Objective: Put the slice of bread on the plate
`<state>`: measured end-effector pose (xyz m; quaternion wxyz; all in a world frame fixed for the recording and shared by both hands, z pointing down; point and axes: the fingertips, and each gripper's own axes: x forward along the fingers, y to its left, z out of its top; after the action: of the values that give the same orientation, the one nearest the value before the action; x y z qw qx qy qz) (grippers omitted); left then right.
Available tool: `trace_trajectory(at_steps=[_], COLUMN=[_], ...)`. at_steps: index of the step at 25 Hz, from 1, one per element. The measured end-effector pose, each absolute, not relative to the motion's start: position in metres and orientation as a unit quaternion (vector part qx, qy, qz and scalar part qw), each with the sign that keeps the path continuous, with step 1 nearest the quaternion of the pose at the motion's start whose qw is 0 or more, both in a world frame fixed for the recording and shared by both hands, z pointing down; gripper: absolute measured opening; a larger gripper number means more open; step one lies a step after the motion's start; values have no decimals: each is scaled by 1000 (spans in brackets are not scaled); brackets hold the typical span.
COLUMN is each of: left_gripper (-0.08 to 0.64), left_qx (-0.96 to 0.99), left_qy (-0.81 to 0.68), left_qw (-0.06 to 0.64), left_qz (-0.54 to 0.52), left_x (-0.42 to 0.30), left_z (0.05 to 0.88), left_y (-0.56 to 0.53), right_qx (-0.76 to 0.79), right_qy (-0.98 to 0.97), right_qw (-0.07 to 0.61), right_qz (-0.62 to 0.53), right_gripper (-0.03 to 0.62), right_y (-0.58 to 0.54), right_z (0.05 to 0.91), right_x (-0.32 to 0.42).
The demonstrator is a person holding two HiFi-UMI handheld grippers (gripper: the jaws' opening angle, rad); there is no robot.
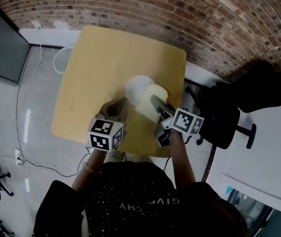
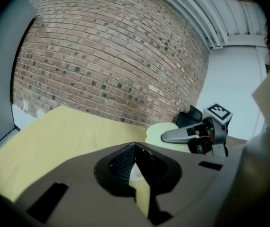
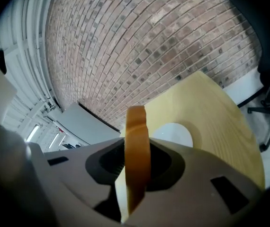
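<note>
The right tongs (image 3: 136, 162) are clamped on the slice of bread (image 3: 136, 141), which is pinched near one edge so that its crust is seen edge-on between the jaws. The left tongs (image 2: 135, 148) are closed at the tips with nothing between them, and are held just beside the right pair, on the left.

The slice is carried in the air and, in the head view, appears over the near edge of the plate (image 1: 134, 84); it has not yet been set down. The step in hand is judged to be the last of the carry and the lowering.

To do it well, the slice should be brought on until its middle is over the plate's centre. Its broad face should be turned down, and the jaws should be parted only once it rests on the plate. If it is released high or overhanging the rim, it may tip on to the tabletop (image 1: 101, 58). The grip should not be tightened, since the crumb is likely to dent.

The slice is seen as thick and whole, with a pale cream face and a golden-brown crust. The plate is white and round and lies on the yellow tabletop.
</note>
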<state>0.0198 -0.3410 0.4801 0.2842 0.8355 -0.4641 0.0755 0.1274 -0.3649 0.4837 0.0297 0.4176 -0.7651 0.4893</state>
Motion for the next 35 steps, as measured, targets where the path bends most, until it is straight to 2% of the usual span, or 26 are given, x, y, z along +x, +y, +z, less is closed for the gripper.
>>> trace_trajectory(at_steps=[18,24,29,32,35], left_gripper=[9,9,9,9,9], left_qx=[761,757,764,768,773], left_qy=[-547,-549,-540,-534,-526], left_qw=[347,353,353,351,353], left_qz=[25,23,26,30,32], left_x=[-5,-8,-1,2,6], left_z=[516,517,517,516,516], left_y=[-336,-338,-333,-330,-326], right_qx=[340,366,409,434,448], right_qy=[-735,-747,-770,-775,-776], right_qw=[125,160,273,321,323], right_qz=[573,532,408,329,306], right_gripper=[98,102,275,306,314], right_y=[-427,-433,-431,-429,-428], right_z=[564,573,582,580,576], right_x=[80,83,89,95,102])
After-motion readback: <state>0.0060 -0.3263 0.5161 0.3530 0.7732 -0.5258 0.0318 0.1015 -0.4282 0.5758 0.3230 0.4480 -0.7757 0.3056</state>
